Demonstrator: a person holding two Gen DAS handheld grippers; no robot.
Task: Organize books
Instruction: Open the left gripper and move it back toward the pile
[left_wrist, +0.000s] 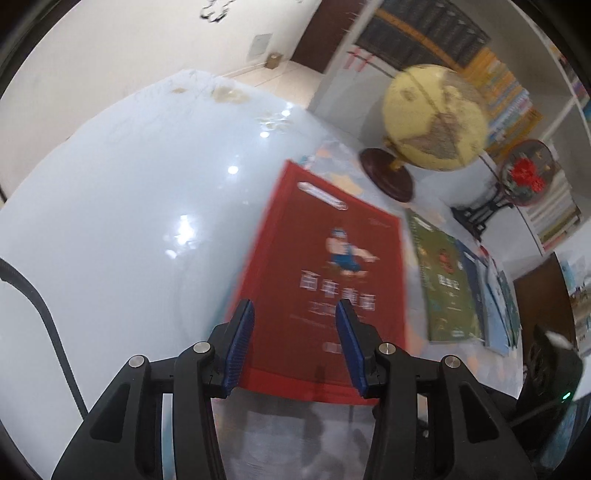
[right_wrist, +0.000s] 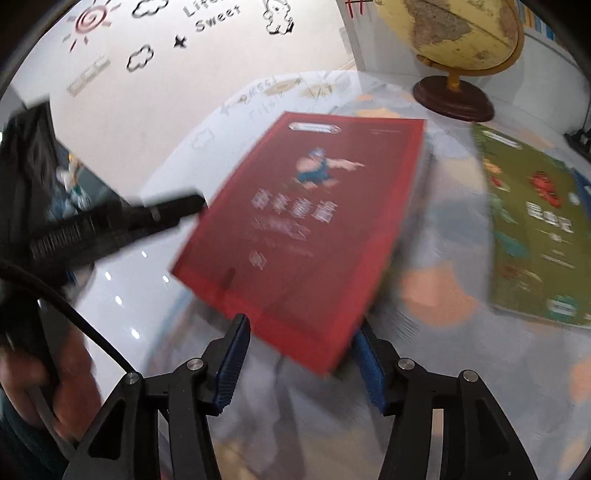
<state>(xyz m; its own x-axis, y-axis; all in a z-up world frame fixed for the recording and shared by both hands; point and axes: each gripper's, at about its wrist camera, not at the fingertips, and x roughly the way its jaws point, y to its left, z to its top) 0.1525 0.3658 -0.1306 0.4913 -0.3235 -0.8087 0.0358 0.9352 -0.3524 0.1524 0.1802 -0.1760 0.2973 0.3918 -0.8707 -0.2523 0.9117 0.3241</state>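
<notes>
Two grippers are ours here, one in each hand, and we count one red book (left_wrist: 325, 266) with a cartoon figure on its cover, one green book (left_wrist: 447, 284), one globe (left_wrist: 436, 118) on a dark round base, and a few more books (left_wrist: 496, 295) in blue and white fanned out just beside the green one; their exact number we cannot tell through the blur. All of it sits on a glossy white table (left_wrist: 129, 206), toward its right side, the globe near the far edge. In the left wrist view our left gripper (left_wrist: 295, 345) hovers over the near edge of the red book, its blue pads apart and not pressing on the cover. In the right wrist view our right gripper (right_wrist: 301, 360) stands with its jaws apart too; the near right corner of the red book reaches between them and hides part of the right pad, yet we see no clamping. Only the left view shows the fanned books, a round ornament with a red flower (left_wrist: 526, 173) on a black stand, and bookshelves behind. Only the right view shows the left gripper from the side, meeting the red book's left edge, a hand (right_wrist: 48, 373) on its handle, and wall drawings (right_wrist: 140, 59) of a sun and clouds.
</notes>
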